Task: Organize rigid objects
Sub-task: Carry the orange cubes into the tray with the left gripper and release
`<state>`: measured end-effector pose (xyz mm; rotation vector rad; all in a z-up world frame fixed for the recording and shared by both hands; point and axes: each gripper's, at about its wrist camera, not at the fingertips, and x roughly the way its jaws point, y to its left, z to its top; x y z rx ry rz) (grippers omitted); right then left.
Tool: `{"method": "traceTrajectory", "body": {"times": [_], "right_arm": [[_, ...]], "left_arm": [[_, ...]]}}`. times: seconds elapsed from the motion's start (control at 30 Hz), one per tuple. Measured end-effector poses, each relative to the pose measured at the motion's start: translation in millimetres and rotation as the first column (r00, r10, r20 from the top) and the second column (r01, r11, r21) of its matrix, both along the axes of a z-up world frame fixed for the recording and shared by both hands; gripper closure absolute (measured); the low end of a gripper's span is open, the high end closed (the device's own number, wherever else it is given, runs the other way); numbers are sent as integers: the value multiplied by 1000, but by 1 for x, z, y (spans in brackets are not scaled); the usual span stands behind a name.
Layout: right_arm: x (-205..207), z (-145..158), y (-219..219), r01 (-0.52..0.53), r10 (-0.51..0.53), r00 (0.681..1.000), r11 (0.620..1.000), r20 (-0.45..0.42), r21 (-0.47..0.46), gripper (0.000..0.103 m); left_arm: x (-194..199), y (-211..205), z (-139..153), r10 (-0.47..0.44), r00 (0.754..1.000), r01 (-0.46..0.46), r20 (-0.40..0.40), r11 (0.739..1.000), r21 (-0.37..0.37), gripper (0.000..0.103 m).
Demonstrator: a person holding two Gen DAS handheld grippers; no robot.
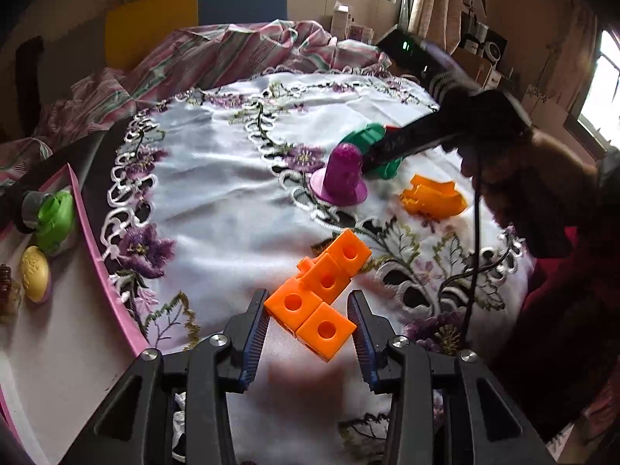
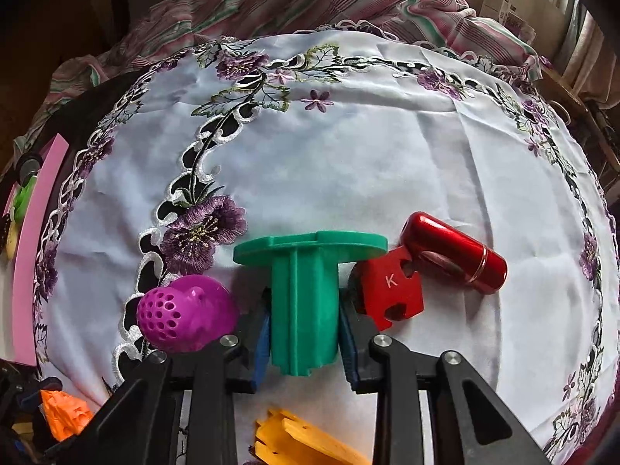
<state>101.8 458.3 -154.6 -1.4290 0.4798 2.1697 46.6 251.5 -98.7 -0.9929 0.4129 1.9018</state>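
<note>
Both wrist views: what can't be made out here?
- Left wrist: green flanged spool mostly hidden by the right gripper.
- Left wrist: brown item in the pink tray, cut off by the frame edge.
- Right wrist: yellow-orange piece cut off at the bottom edge.

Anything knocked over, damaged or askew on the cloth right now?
The red cylinder lies on its side, leaning on the red K piece. The purple perforated piece touches the right gripper, which clamps the green flanged part. No visible damage.
</note>
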Motion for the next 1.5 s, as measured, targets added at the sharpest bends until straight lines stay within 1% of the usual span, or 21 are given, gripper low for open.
{"method": "traceTrajectory", "body": {"times": [0.1,0.17,0.27,0.33,0.4,0.43,0.5,0.53,0.57,0.6,0.7,0.83,0.9,1.0,1.07,1.13,1.23,1.33,1.5], "right_arm": [[0,0,0,-3,3,1000,1000,2,9,73],[0,1,-1,-8,8,1000,1000,4,16,73],[0,1,-2,-15,15,1000,1000,8,22,73],[-1,1,-4,-23,23,1000,999,14,36,74],[-2,1,-5,-32,31,999,998,20,53,74],[-2,1,-5,-35,34,999,998,22,57,74],[-3,1,-5,-37,36,999,998,23,59,74],[-3,1,-5,-38,36,999,997,24,61,74],[-3,2,-6,-40,38,999,997,26,65,74],[-3,1,-5,-42,40,999,997,27,68,74],[-3,0,-6,-44,42,999,996,29,73,74],[-2,-1,-7,-48,46,999,996,30,78,74],[-1,-2,-7,-49,46,998,996,31,79,74],[-2,-1,-7,-51,48,998,995,32,82,74],[-3,-1,-8,-55,52,998,995,35,87,74],[-3,-1,-8,-57,54,998,994,36,89,74],[-3,-1,-7,-58,55,998,994,36,89,74],[-3,-1,-7,-56,53,998,995,36,88,74],[-4,-1,-7,-57,54,998,994,37,89,74]], "left_arm": [[-5,-11,22,15,1000,-16,13,999,49,61],[-14,-26,39,55,998,-56,15,995,85,61],[-36,-59,55,159,986,-163,40,980,117,61],[-57,-83,58,250,967,-254,56,961,106,61],[-76,-106,56,344,937,-349,63,934,82,61],[-88,-119,51,393,917,-397,73,915,64,61],[-112,-145,39,499,859,-504,114,863,22,61],[-117,-152,32,529,838,-534,131,845,5,61],[-127,-163,25,574,804,-579,155,815,-21,61],[-133,-170,19,608,776,-611,169,791,-38,61],[-143,-180,7,675,708,-672,206,734,-95,61],[-156,-181,-3,726,657,-718,205,685,-122,61],[-163,-178,-10,744,642,-733,186,666,-135,61],[-175,-174,-16,752,637,-738,170,658,-149,62],[-182,-167,-19,752,645,-737,138,660,-148,63],[-188,-161,-20,760,638,-745,122,650,-153,63],[-196,-160,-20,761,640,-745,107,648,-161,63],[-197,-164,-20,753,649,-736,106,657,-161,62],[-194,-171,-19,734,673,-718,91,678,-161,59]]}}
